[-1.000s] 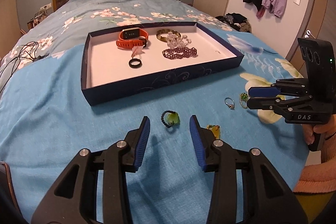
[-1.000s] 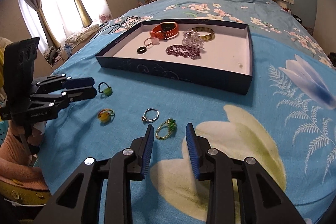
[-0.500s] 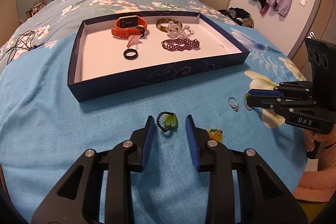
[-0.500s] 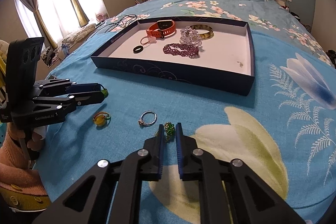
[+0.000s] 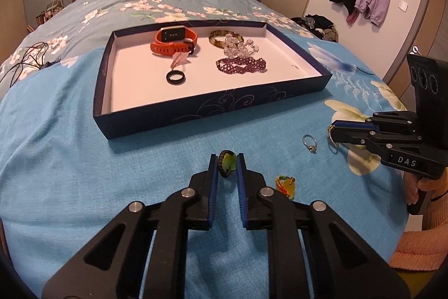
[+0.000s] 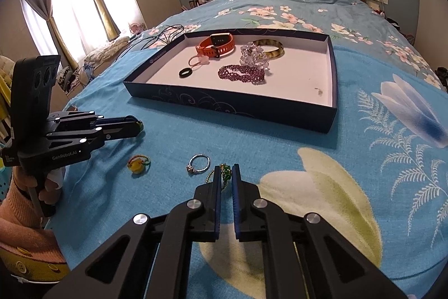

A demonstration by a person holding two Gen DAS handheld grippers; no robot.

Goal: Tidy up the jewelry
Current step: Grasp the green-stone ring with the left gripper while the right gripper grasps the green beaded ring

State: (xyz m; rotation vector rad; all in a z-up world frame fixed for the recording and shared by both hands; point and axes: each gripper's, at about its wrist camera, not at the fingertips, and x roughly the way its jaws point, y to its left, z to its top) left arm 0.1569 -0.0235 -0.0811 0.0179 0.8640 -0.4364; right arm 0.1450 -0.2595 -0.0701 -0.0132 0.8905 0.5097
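I am mid-pickup on the bed: left gripper (image 5: pixel 226 163) jaws have just been closing on the dark-beaded green-stone ring (image 5: pixel 227 163), right gripper (image 6: pixel 224 173) pinches the gold-chain green-bead charm (image 6: pixel 224 172); next, lift both toward the navy cardboard tray (image 6: pixel 224 102) at twelve o'clock.

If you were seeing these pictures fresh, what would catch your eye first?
Both grippers pinch jewelry on the blue bedspread: the left gripper, jaws just closing, on a green-stone ring, the right gripper on a green charm. Beyond sits a navy tray holding an orange watch.
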